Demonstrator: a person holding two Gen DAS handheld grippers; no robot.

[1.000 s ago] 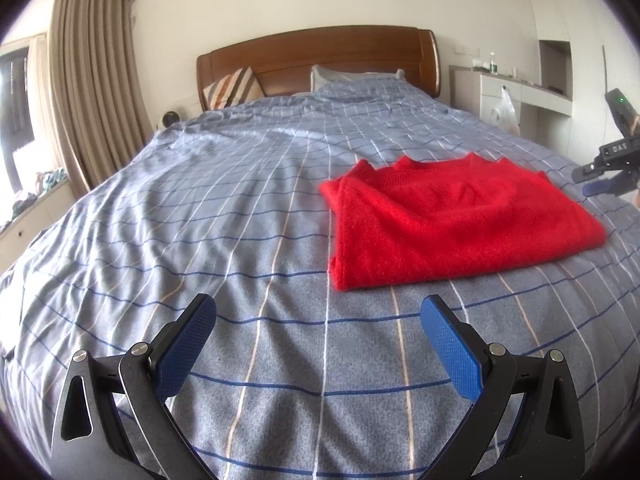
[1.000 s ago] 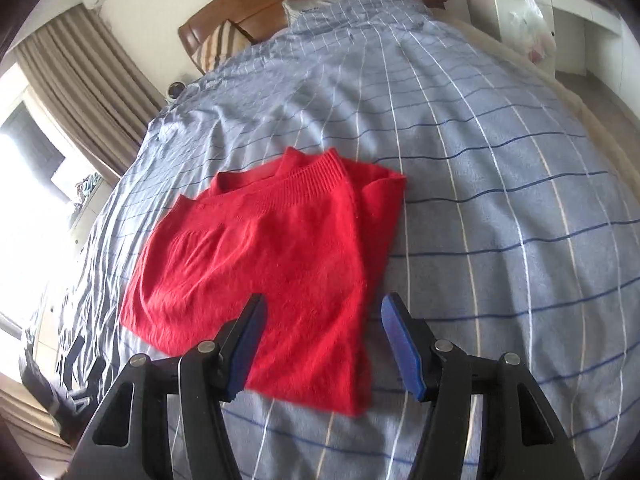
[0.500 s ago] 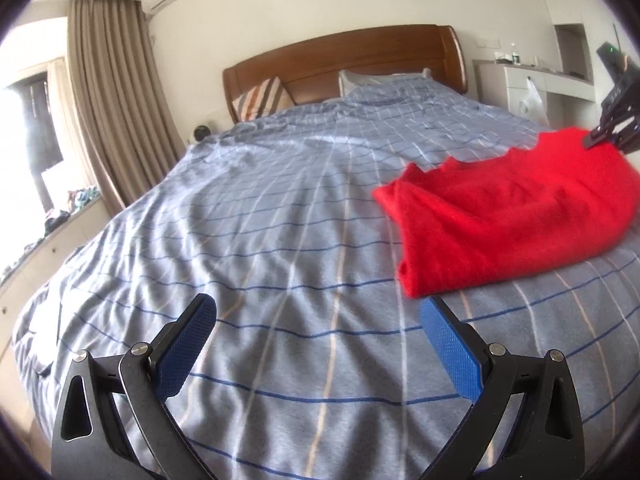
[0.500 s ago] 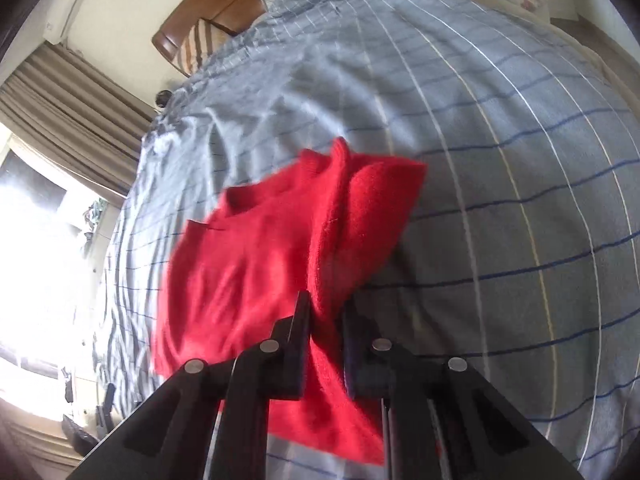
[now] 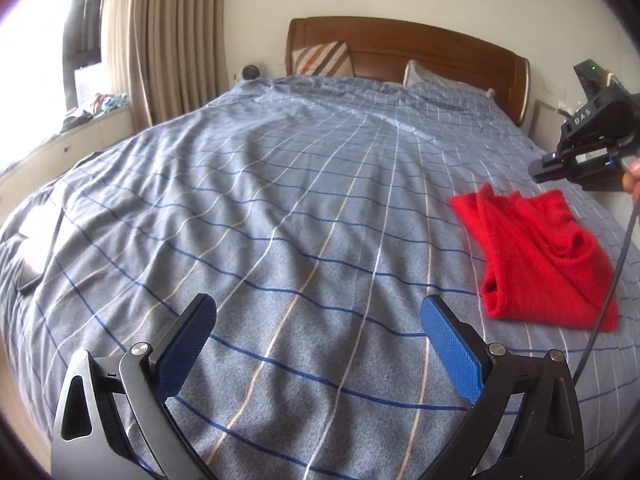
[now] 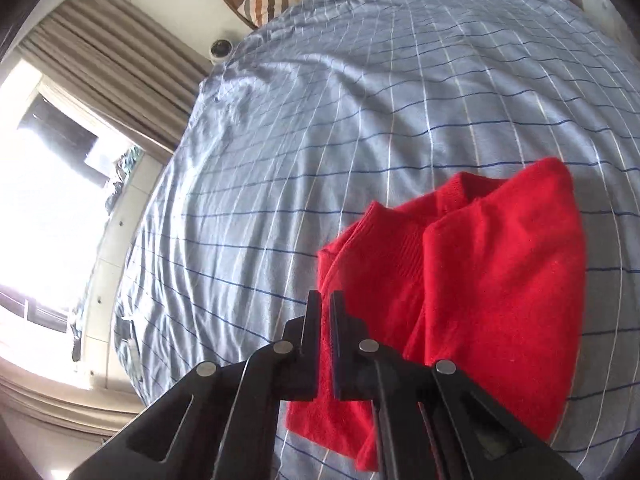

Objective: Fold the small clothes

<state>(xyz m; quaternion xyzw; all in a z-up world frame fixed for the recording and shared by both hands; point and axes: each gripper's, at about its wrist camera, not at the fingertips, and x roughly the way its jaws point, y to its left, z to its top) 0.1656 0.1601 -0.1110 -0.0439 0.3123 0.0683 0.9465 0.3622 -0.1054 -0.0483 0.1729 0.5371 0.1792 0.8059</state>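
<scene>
A folded red knit garment (image 5: 536, 252) lies on the blue checked bed cover (image 5: 300, 208) at the right side. My left gripper (image 5: 318, 324) is open and empty, low over the cover, left of the garment. My right gripper (image 5: 538, 172) hovers above the garment's far end with its jaws together. In the right wrist view the right gripper (image 6: 325, 300) is shut with only a thin slit between its jaws, and nothing shows between them. The red garment (image 6: 480, 280) lies below and to the right of it.
A wooden headboard (image 5: 400, 40) with a striped cushion (image 5: 320, 58) and a pillow (image 5: 440, 78) stands at the far end. Curtains (image 5: 172, 32) and a window ledge run along the left. A black cable (image 5: 616, 276) hangs over the garment.
The right gripper had shut on the garment's edge and lifted it; now the garment lies folded smaller on the bed and the gripper is above it. My left gripper swung left.
</scene>
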